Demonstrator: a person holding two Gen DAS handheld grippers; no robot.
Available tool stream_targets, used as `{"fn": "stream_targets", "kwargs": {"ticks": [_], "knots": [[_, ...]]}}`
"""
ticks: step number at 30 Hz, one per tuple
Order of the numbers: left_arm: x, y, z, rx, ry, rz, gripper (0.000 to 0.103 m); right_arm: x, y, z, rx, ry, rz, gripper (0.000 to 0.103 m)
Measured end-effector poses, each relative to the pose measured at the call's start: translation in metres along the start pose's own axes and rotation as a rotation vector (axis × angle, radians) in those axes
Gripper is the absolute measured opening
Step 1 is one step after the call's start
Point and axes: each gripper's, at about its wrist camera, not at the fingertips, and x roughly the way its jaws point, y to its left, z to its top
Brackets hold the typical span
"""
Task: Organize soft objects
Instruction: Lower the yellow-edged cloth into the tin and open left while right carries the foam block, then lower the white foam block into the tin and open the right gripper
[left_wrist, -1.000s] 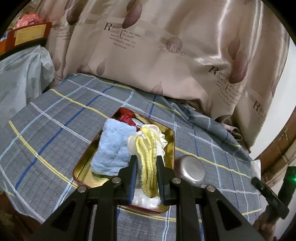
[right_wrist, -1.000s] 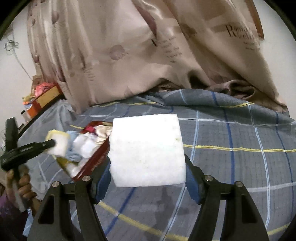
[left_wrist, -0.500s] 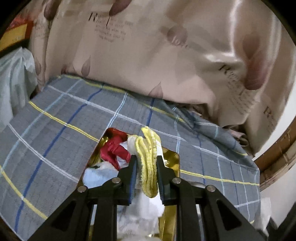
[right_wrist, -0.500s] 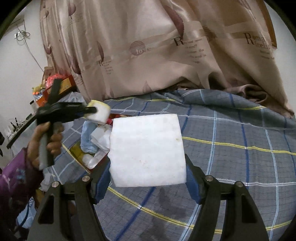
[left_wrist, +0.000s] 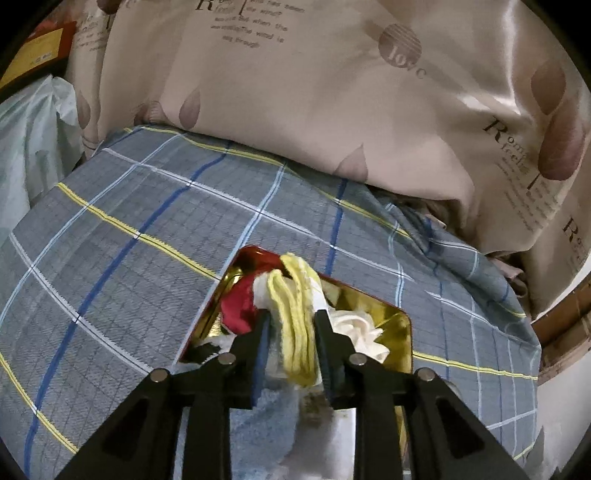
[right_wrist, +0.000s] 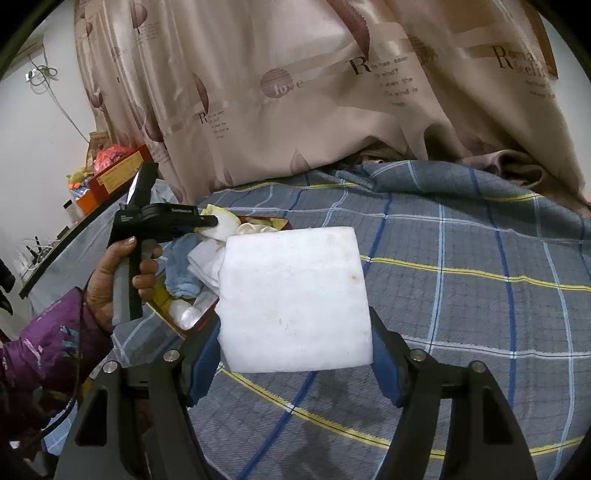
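My left gripper (left_wrist: 291, 325) is shut on a yellow and white scrunchie (left_wrist: 295, 314) and holds it above a red and gold tin tray (left_wrist: 402, 343). The tray holds a red cloth (left_wrist: 238, 308), a cream scrunchie (left_wrist: 358, 328) and a blue towel (left_wrist: 258, 417). My right gripper (right_wrist: 295, 354) is shut on a square white sponge pad (right_wrist: 293, 299) above the checked bedspread, right of the tray (right_wrist: 201, 317). The left gripper (right_wrist: 207, 221) with its scrunchie (right_wrist: 221, 223) also shows in the right wrist view, above the tray.
The grey checked bedspread (left_wrist: 122, 236) covers the surface. A beige satin curtain (left_wrist: 314, 92) hangs behind it. A plastic-covered pile (left_wrist: 26, 147) and a shelf with boxes (right_wrist: 114, 173) stand at the left. The person's hand in a purple sleeve (right_wrist: 48, 332) holds the left gripper.
My left gripper has moved forward over the tray's far end with the scrunchie in it. My right gripper has kept hold of the sponge pad and turned a little to the left.
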Motion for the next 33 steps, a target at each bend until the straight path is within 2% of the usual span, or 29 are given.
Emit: {"fn": "stream_targets", "kwargs": {"ticks": [1, 3, 6, 12, 16, 21, 24, 27, 33], "knots": [[-0.002, 0.001, 0.000, 0.002, -0.007, 0.006, 0.031, 0.000, 0.001, 0.000, -0.001, -0.001, 0.001, 0.068], [-0.008, 0.001, -0.001, 0.009, -0.029, 0.013, 0.044, 0.001, 0.005, 0.000, -0.006, -0.001, 0.006, 0.068], [-0.021, -0.001, -0.001, 0.031, -0.081, 0.042, 0.053, 0.001, 0.009, 0.001, -0.009, -0.002, 0.014, 0.068], [-0.063, -0.008, -0.009, 0.062, -0.149, 0.056, 0.054, 0.005, 0.024, 0.008, -0.014, -0.006, 0.062, 0.068], [-0.095, -0.015, -0.030, 0.087, -0.180, 0.123, 0.055, 0.012, 0.045, 0.017, -0.049, -0.013, 0.103, 0.068], [-0.126, -0.009, -0.064, 0.069, -0.164, 0.223, 0.055, 0.028, 0.070, 0.026, -0.064, -0.012, 0.166, 0.068], [-0.142, 0.003, -0.088, 0.022, -0.144, 0.265, 0.055, 0.047, 0.089, 0.031, -0.083, 0.004, 0.194, 0.068], [-0.158, 0.016, -0.108, -0.018, -0.180, 0.303, 0.055, 0.069, 0.106, 0.034, -0.101, 0.019, 0.212, 0.068], [-0.165, 0.022, -0.117, 0.020, -0.213, 0.385, 0.055, 0.118, 0.134, 0.027, -0.106, 0.072, 0.201, 0.068]]}}
